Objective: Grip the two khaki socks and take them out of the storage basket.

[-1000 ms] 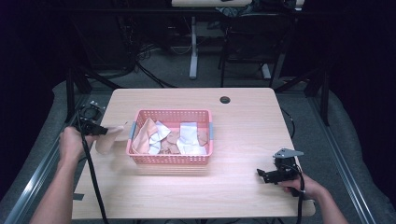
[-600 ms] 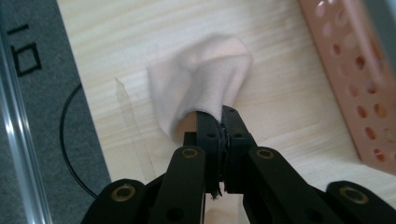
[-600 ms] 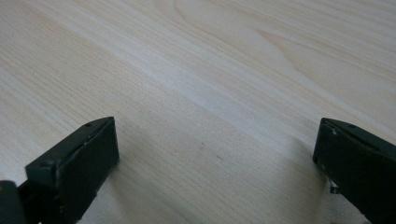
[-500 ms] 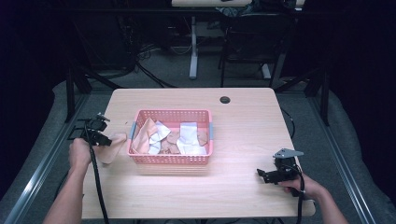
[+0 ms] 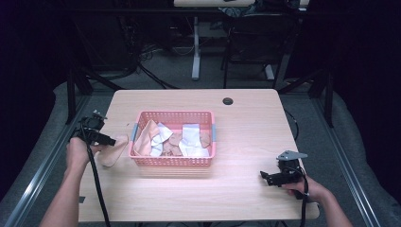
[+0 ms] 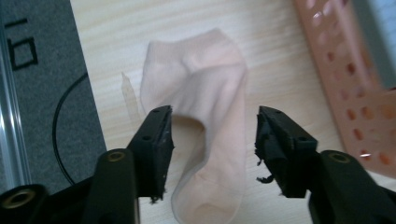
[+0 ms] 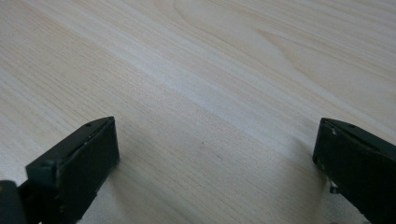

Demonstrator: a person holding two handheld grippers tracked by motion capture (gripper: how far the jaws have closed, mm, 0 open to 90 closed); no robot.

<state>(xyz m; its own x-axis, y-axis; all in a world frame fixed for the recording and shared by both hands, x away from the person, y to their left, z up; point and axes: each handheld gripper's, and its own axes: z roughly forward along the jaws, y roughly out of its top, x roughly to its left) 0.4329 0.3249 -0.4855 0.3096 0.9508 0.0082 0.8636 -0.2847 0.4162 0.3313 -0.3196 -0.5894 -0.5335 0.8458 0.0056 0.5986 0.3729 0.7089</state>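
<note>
A pale peach sock [image 5: 112, 151] [image 6: 205, 88] lies crumpled on the wooden table just left of the pink basket [image 5: 172, 163]. My left gripper [image 5: 111, 140] [image 6: 212, 135] hangs low over it. Its jaws have just been opening and now stand apart on either side of the sock, with the pads clear of the fabric. The basket holds several white, peach and brown socks [image 5: 191, 137]. My right gripper [image 5: 263, 177] [image 7: 215, 154] rests open at the table's front right with bare wood between its jaws.
The basket's pink wall [image 6: 348, 88] is close on the left gripper's right side. The table's left edge and grey floor [image 6: 42, 93] lie just beside the sock. A black cable hole [image 5: 228, 100] sits at the table's far edge.
The left hand came down toward the table with the sock. Its jaws went from shut on the sock to apart, and the sock now lies on the wood. The right hand kept still.
</note>
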